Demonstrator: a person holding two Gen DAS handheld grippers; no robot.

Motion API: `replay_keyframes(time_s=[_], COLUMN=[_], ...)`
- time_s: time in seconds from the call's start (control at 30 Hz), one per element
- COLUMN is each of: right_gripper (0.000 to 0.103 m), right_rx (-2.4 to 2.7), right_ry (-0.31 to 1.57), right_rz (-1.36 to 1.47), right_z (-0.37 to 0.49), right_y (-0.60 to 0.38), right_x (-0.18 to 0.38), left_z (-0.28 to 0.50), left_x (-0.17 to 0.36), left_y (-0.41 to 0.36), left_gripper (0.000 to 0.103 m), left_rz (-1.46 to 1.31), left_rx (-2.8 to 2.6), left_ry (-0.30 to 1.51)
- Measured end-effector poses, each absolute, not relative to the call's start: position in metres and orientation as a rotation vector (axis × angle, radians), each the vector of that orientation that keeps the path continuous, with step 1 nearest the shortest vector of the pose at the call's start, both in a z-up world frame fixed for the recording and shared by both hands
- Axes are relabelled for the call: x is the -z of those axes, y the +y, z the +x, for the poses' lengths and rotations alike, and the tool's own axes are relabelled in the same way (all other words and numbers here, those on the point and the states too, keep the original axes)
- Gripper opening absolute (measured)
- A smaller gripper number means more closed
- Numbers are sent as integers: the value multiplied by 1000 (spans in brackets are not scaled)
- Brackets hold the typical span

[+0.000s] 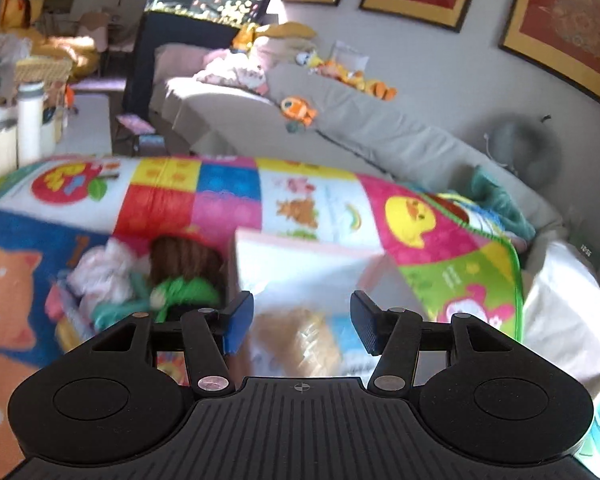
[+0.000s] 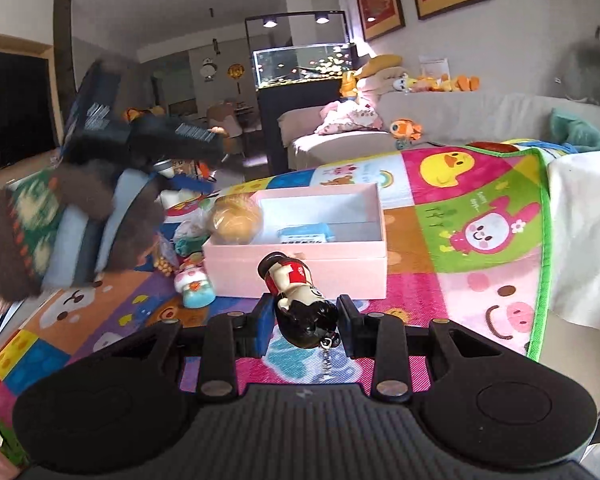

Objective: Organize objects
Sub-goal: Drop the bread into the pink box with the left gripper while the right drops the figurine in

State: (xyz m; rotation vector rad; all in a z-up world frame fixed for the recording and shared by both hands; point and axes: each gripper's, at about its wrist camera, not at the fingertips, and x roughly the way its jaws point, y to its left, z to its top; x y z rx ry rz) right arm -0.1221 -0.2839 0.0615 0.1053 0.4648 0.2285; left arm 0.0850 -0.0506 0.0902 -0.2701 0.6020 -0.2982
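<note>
My right gripper (image 2: 306, 324) is shut on a small figurine (image 2: 296, 280) with black hair and a red and white outfit; a keychain dangles under it. It hangs just in front of the near wall of an open pink box (image 2: 300, 250) on the colourful play mat (image 2: 480, 184). A tan ball (image 2: 234, 220) and a blue packet (image 2: 306, 234) lie inside the box. In the blurred left wrist view my left gripper (image 1: 302, 320) is open with nothing between its blue pads, above the pink box (image 1: 300, 252) and the tan ball (image 1: 300, 340).
Left of the box lie a small mushroom-shaped toy (image 2: 194, 284) and other small toys (image 2: 188, 236). A person's brown furry sleeve (image 2: 40, 216) reaches in from the left. A grey sofa (image 2: 480, 112) with plush toys and a fish tank (image 2: 304, 66) stand behind the mat.
</note>
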Motion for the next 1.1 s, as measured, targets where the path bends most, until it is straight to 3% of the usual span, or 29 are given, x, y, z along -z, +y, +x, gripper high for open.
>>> replay_keyframes(time_s=[0.27, 0.47, 0.57, 0.73, 0.93, 1.1], right_gripper=[33, 33, 51, 63, 63, 63], right_rx=[-194, -169, -117, -79, -118, -163], right_ry=[457, 440, 466, 483, 557, 572], right_rz=[132, 187, 208, 124, -47, 32], right_z=[-94, -21, 17, 14, -17, -35], right_y=[-285, -284, -281, -260, -226, -221], right_x=[-83, -130, -137, -113, -52, -22], left_z=[18, -28, -31, -21, 33, 109], left_x=[-64, -39, -36, -30, -50, -59], left_y=[7, 37, 54, 76, 68, 47], left_gripper=[58, 58, 58, 58, 58, 58], left_rz=[-270, -242, -267, -329, -364, -376], left_rx=[359, 373, 351, 292, 328, 331], left_ry=[629, 658, 656, 663, 605, 638])
